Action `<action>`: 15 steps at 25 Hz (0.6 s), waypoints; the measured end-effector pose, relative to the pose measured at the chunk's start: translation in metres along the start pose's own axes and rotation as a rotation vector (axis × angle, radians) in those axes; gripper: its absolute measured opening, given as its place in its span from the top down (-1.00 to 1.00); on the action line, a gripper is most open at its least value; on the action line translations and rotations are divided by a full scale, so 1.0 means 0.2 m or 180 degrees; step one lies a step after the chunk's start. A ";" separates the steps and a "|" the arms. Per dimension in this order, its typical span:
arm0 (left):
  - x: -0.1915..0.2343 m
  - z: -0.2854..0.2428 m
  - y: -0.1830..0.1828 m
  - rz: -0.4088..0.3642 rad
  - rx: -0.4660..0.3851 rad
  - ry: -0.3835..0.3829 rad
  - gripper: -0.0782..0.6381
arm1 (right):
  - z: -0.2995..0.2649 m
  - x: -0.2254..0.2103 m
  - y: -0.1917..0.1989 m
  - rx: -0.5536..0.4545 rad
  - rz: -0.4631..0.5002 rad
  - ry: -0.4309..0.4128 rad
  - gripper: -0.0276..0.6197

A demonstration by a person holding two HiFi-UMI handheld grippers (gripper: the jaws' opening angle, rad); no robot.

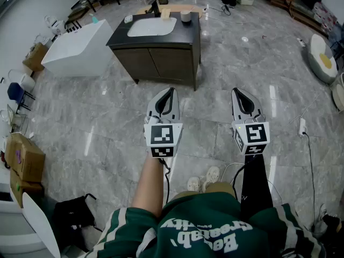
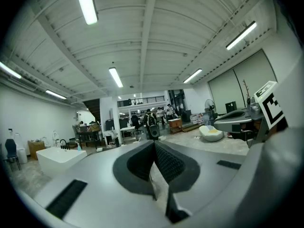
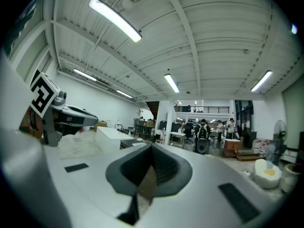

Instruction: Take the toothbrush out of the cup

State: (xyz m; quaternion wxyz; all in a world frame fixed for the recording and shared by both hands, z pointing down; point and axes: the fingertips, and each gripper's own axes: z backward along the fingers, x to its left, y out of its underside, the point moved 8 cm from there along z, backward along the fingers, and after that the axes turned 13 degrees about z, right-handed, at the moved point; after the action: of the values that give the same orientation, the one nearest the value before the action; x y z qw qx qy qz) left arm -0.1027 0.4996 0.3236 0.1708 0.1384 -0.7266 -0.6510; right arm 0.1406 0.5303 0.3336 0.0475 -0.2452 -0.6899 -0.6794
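Observation:
Far ahead stands a dark vanity [image 1: 161, 62] with a white sink [image 1: 152, 27]. A small pale cup [image 1: 185, 16] sits on its back right corner; I cannot make out a toothbrush in it at this distance. I hold my left gripper [image 1: 170, 92] and right gripper [image 1: 238, 92] side by side at waist height, level, well short of the vanity and over the marble floor. In the left gripper view the left gripper [image 2: 154, 144] has its jaws meeting, with nothing between them. The right gripper [image 3: 152, 148] is likewise shut and empty.
A white bathtub [image 1: 78, 50] stands left of the vanity. Cardboard boxes [image 1: 24, 163] and a black bag [image 1: 72, 216] lie at my left. A power strip with its cable [image 1: 302, 127] runs along the floor at right, and a round white seat [image 1: 321, 58] sits far right.

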 end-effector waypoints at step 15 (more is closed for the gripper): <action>0.21 0.32 0.02 0.0109 0.0009 -0.0063 0.78 | 0.10 0.30 -0.16 -0.0082 -0.0015 -0.0050 0.71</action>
State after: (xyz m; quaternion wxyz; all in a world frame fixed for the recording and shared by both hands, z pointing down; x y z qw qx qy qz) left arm -0.1688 0.5403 0.3234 0.1745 0.1198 -0.7314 -0.6483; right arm 0.0805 0.5674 0.3269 0.0374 -0.2494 -0.6821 -0.6864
